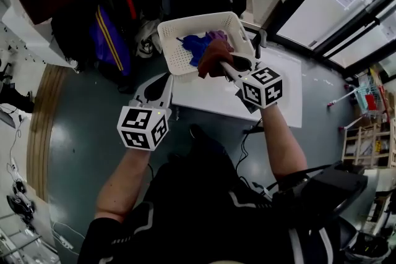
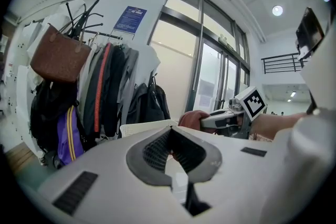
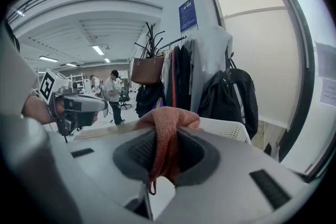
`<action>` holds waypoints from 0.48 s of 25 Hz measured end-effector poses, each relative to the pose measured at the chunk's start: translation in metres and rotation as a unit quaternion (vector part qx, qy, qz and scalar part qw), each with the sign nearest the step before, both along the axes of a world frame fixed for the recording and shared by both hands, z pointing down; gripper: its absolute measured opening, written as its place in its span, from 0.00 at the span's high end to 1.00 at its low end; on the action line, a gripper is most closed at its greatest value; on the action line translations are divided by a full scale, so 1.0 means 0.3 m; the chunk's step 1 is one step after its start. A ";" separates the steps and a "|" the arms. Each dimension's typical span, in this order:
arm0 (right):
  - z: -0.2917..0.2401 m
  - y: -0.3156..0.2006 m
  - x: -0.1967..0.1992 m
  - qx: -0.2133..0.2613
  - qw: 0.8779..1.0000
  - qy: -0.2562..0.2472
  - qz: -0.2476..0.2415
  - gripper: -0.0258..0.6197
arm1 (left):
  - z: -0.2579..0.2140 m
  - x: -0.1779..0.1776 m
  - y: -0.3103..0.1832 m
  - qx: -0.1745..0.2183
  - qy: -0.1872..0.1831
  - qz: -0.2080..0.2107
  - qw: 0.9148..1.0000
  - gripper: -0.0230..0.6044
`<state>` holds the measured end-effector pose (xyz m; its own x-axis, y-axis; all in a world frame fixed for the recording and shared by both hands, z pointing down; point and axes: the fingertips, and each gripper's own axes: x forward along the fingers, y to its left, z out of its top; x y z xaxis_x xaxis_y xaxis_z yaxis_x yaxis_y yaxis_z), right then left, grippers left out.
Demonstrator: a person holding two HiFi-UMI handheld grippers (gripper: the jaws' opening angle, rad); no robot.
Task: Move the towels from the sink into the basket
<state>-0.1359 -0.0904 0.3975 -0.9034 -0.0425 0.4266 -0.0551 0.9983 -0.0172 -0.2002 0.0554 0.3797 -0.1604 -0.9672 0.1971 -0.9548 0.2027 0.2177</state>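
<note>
rust-red knitted towel (image 3: 168,118) is pinched in the right tongs (image 1: 223,65), whose jaws stand narrowly apart with the cloth pressed between the pads. it hangs bunched at the near rim of the white perforated plastic basket (image 1: 185,23), which stands on the white bench (image 1: 278,93).

the step in hand looks like the carry-and-drop. the next move calls for bringing the cloth fully over the rim, then parting the jaws so it falls in beside the blue towel (image 1: 193,46) and purple towel (image 1: 218,36) lying inside.

the left tongs (image 1: 164,78) hover just beside the basket's near-left corner, jaw tips drawn together on nothing.

the held towel looks coarse, soft and folded over itself, with 1 small loop dangling below, and it may cling to the pads at release. no view shows the sink.
</note>
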 end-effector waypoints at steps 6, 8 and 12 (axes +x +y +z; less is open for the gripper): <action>-0.073 -0.054 -0.135 0.007 1.000 -0.015 -0.017 0.84 | -0.024 -0.088 -0.007 0.003 0.001 -0.025 1.000 0.95; -0.079 -0.067 -0.199 0.005 0.999 -0.019 -0.029 0.84 | -0.025 -0.129 -0.009 0.001 0.006 -0.036 0.999 0.95; -0.066 -0.093 -0.322 0.003 0.999 -0.014 -0.053 0.84 | -0.032 -0.209 -0.027 -0.003 0.005 -0.055 0.998 0.95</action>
